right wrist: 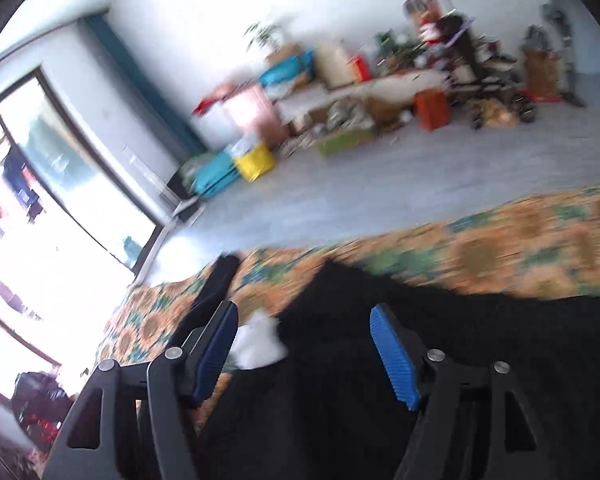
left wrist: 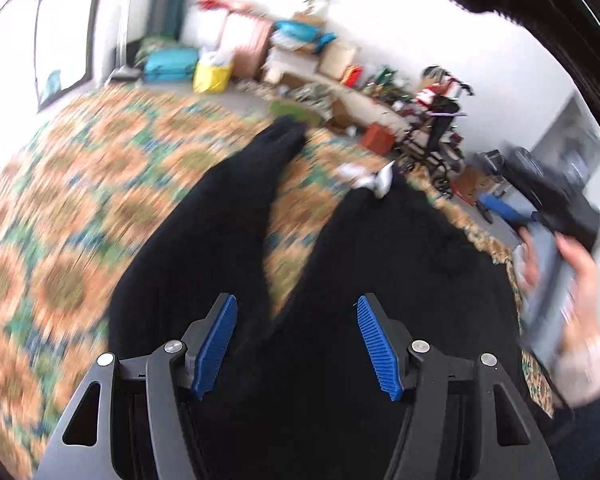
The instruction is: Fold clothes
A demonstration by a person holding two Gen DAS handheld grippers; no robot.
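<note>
Blue-padded fingers [left wrist: 216,344] of the left gripper [left wrist: 296,346] stood apart over the black garment [left wrist: 380,248], gripping nothing. Right gripper [right wrist: 308,354] fingers were likewise spread. That garment lay on a floral sheet [left wrist: 60,208], one sleeve [left wrist: 236,184] reaching toward twelve o'clock.

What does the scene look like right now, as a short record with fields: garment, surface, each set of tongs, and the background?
garment: black garment spread out, one sleeve stretched away, white label at the collar
surface: sunflower-patterned cover
left tongs: open, over the garment, nothing between the pads
right tongs: open, over the collar area, holding nothing
background: boxes and bags along the white wall, yellow bag; both views blurred
</note>
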